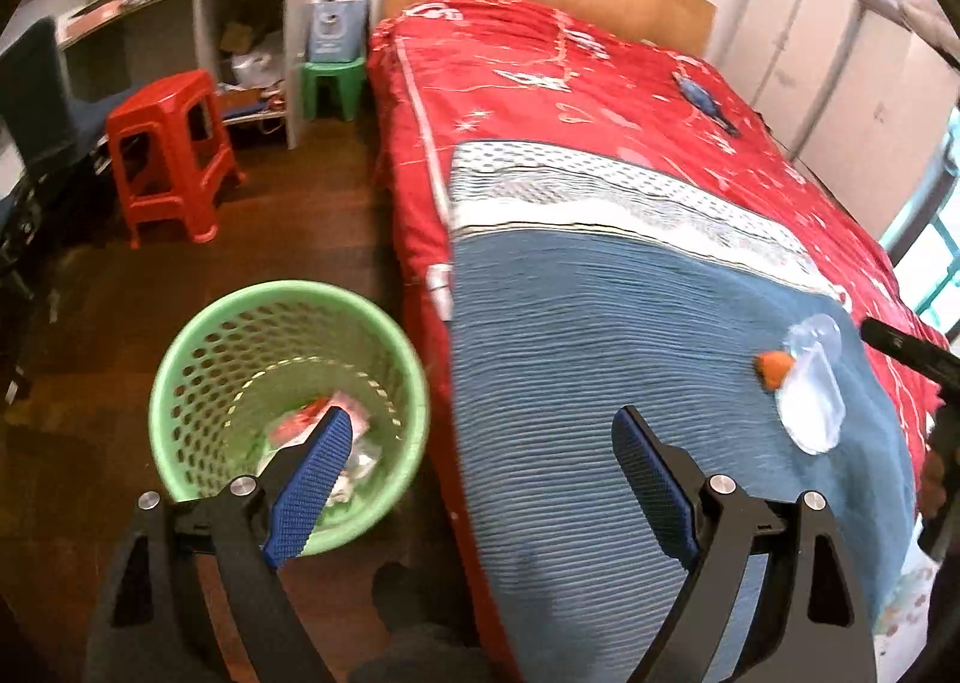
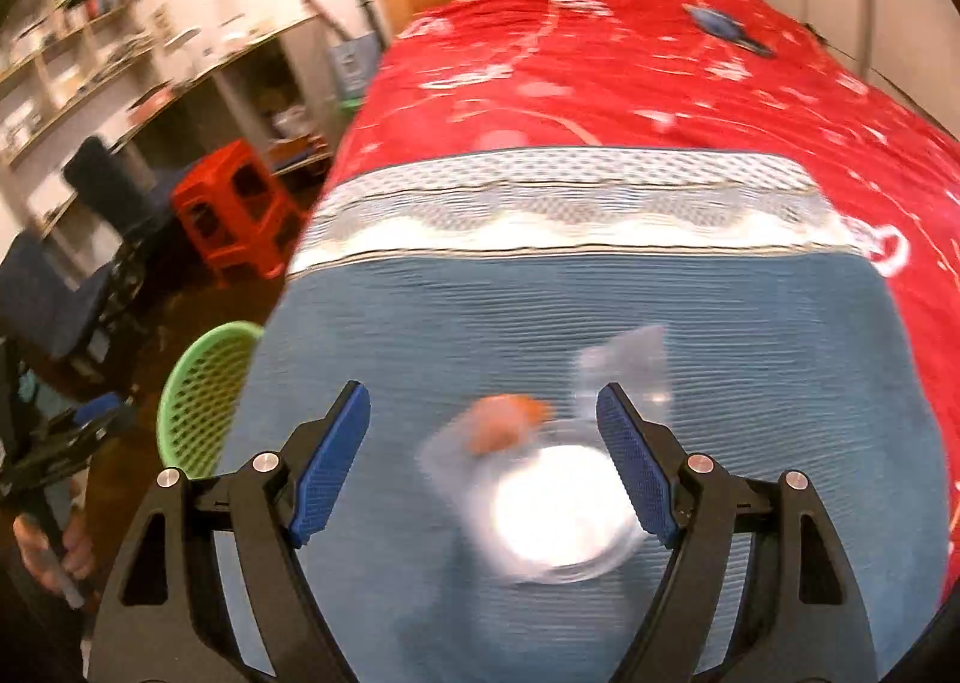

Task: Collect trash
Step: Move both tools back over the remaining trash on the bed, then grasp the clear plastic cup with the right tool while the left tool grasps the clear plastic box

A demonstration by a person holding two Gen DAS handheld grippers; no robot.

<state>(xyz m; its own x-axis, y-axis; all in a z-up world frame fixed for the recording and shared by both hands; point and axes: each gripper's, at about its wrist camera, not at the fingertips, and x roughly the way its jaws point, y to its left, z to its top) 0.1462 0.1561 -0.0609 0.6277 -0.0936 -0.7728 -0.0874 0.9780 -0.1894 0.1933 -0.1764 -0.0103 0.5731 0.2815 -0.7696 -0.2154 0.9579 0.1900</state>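
Two open grippers, one clear plastic container [image 1: 811, 383] lying on the bed's blue blanket [image 1: 600, 335].

Left wrist view: left gripper [image 1: 480, 479] has its jaws wide apart and empty, straddling the bed edge; its left finger overlaps the green basket [image 1: 180, 383] on the floor, hiding part of the crumpled wrappers [image 1: 324, 413] inside. The container lies near the blanket's right side, an orange piece [image 1: 774, 368] touching it; what the piece is cannot be made out. The right gripper is cut off at the frame's right edge. Right wrist view: right gripper [image 2: 483, 431] has its jaws apart, the container [image 2: 558, 509] between them, badly motion-blurred; contact with the right finger cannot be judged. The basket [image 2: 198, 401] is half hidden behind the bed corner.
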